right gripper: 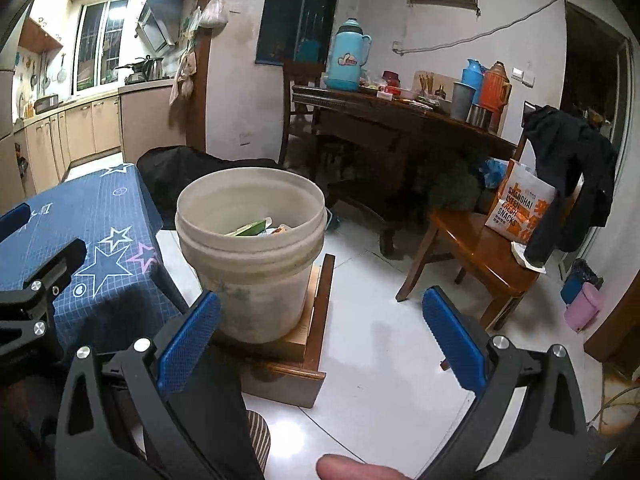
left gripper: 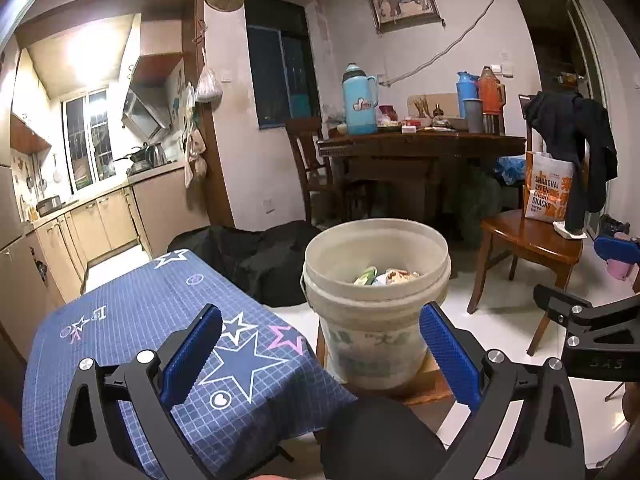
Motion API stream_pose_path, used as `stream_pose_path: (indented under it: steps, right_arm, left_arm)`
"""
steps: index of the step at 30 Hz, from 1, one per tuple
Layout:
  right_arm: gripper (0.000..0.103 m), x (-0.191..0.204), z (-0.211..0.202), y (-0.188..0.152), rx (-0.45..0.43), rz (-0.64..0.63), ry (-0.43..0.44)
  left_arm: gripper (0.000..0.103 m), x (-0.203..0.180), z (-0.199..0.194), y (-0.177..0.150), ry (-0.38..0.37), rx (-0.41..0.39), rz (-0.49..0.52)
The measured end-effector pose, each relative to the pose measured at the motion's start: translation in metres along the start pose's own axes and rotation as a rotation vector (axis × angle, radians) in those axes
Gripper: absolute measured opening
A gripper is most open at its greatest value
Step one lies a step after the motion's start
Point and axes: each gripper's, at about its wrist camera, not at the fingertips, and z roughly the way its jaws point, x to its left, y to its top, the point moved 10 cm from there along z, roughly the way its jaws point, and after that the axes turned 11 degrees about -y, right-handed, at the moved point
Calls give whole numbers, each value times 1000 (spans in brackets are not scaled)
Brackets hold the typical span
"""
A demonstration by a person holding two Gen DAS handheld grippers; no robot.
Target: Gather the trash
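Note:
A dirty white plastic bucket (left gripper: 376, 292) stands on a low wooden stool (right gripper: 308, 344) beside a table with a blue star-print cloth (left gripper: 160, 320). Wrappers and other trash (left gripper: 384, 276) lie inside the bucket; they also show in the right wrist view (right gripper: 256, 229). My left gripper (left gripper: 320, 356) is open and empty, held in front of the bucket. My right gripper (right gripper: 320, 340) is open and empty, to the right of the bucket (right gripper: 250, 240), over the white floor. Each gripper shows at the edge of the other's view.
A wooden chair (right gripper: 480, 252) with an orange snack bag (right gripper: 520, 208) and a dark jacket stands at the right. A dark dining table (left gripper: 420, 148) with thermoses is at the back. A black bag (left gripper: 256, 256) lies on the floor behind the blue table.

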Motion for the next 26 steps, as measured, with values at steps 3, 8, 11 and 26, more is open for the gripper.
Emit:
stream_pose_path:
  steps: [3,8,11,26]
  right_arm:
    - [98,-2,-1,0,-2,5,-4]
    - [98,-1,0,-1,5,4,-2]
    - [98,-2,1,-2,8,7,-2]
    - [98,-5,4,-5,30,24,7]
  left_arm:
    - [99,-5,1,0,-34,8,-7]
    - [99,-22,3,-4,-76,27,23]
    - [99,-26,1,-4,-72,10,31]
    - [99,-26,-3,0,-32,2,21]
